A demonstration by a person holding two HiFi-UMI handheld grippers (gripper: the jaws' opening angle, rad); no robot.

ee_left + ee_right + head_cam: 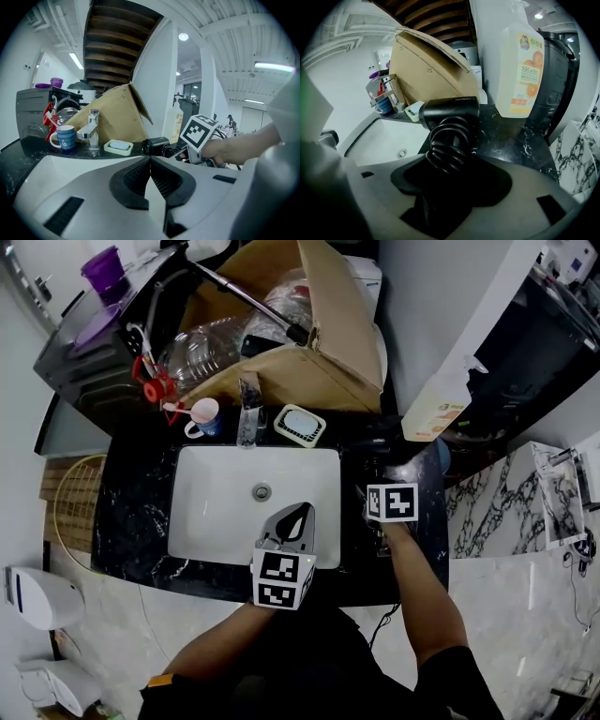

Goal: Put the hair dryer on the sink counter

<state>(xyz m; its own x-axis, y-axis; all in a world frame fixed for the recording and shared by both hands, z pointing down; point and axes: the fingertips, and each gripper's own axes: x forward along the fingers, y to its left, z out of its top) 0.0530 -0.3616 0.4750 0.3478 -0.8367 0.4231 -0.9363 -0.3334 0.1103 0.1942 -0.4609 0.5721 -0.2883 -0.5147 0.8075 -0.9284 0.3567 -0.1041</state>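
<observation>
Start from the black hair dryer, its cord wound in coils round the handle. Appears to rest on the black, white-veined marble tabletop just right of the white rectangular basin, with the barrel lying crosswise and the handle pointing back at the right tool. Reads as set down, so treat the step in hand as the let-go.

Note the right tool's jaws spread wide, with the coiled handle between them and the pads seemingly no longer pressing on it. Draw that tool straight back along the handle's line, away from the basin's right side, with the jaws wide enough that no pad catches a loop of cord. Avoid any sideways pull: a snagged coil could swing the barrel toward the basin's rim, which lies just beside it. Check before leaving that the barrel sits wholly on stone and not over that rim.

Mind the white spray bottle with the orange label, standing right of the basin beyond the dryer, close enough to knock with a hasty lift.

Leave the left tool where it hangs, over the basin's near edge, pads pressed together on nothing. Needs no part in this, and stands clear of the brown cardboard box behind the basin.
</observation>
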